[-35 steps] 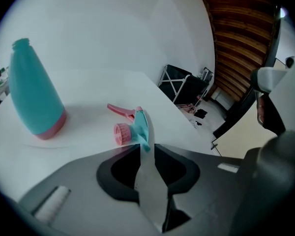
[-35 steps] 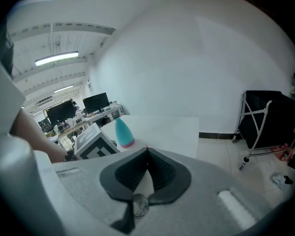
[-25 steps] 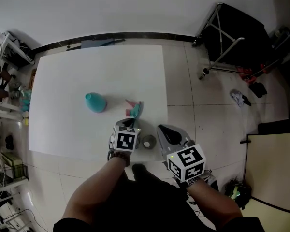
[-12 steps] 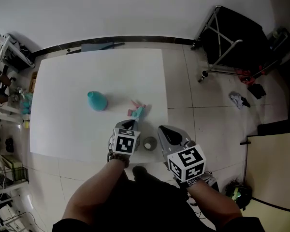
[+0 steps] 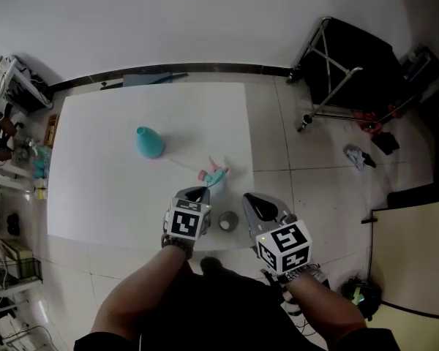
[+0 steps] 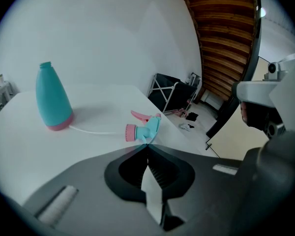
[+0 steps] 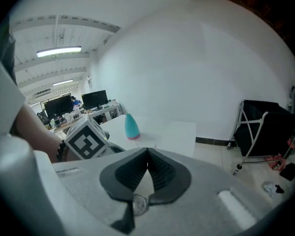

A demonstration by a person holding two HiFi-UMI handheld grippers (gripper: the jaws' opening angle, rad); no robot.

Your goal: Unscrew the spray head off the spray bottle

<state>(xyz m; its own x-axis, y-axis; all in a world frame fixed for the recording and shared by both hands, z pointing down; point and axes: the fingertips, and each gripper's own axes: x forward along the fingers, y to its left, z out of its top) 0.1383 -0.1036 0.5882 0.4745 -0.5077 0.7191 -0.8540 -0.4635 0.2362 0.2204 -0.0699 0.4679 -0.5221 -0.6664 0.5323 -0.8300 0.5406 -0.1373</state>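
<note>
Left hand-held gripper (image 6: 147,146) closed, empty; right hand-held gripper (image 7: 147,152) likewise.

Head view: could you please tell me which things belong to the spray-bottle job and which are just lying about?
Job: teal bottle, upright on the table; spray head, off, lying apart with its tube; left gripper and right gripper, both shut, empty.

Lying about: small round object at the table's edge; black folding rack; cloth on the floor; cluttered shelves.

Left-edge shelf clutter (image 5: 13,141) indistinct
</note>
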